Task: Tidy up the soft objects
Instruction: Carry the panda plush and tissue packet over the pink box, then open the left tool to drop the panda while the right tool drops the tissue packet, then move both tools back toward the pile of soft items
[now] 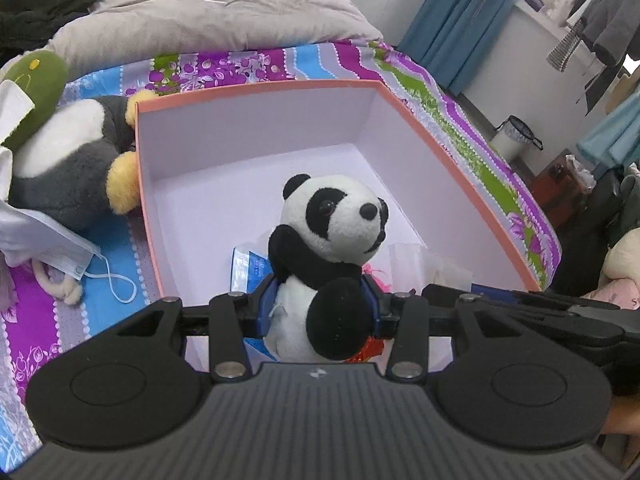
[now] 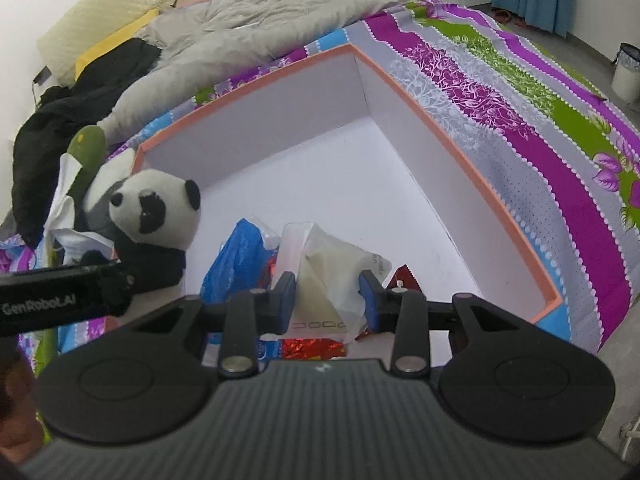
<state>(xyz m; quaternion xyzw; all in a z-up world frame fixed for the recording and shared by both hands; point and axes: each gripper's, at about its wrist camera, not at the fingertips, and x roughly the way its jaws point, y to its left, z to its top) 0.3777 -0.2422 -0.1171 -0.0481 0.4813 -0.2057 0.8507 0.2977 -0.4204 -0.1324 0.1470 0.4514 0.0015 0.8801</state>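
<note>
I have the left gripper [image 1: 320, 312] closed around the belly of the panda plush [image 1: 328, 256], its blue pads [image 1: 267, 312] pressed into the white fur on both sides, so the toy is pinched firmly and sits upright with its face turned to my right. It hangs over the near part of the open box [image 1: 256, 92], the one with the salmon-coloured rim and white inside, which rests on the striped floral bedsheet [image 1: 248, 66]. From the right wrist view I see the same panda [image 2: 158, 216] at the box's left edge, with the left tool's black arm crossing below it. The right gripper [image 2: 328, 300] is partly open, its fingers standing on either side of a crumpled clear plastic bag [image 2: 332, 264] inside the box; the pads look close to the plastic, but I cannot tell whether they actually press it. Beside that bag lie a blue plastic bag [image 2: 240, 256] and some shiny red foil wrapping [image 2: 312, 348] (all bunched in the near corner of the box). Outside the box, to its left, a grey and white penguin plush [image 1: 76, 160] with yellow feet lies against the wall, next to a green plush [image 1: 36, 80], and a face mask [image 1: 68, 248] is spread on the sheet. A grey duvet [image 1: 208, 4] is heaped behind.
</note>
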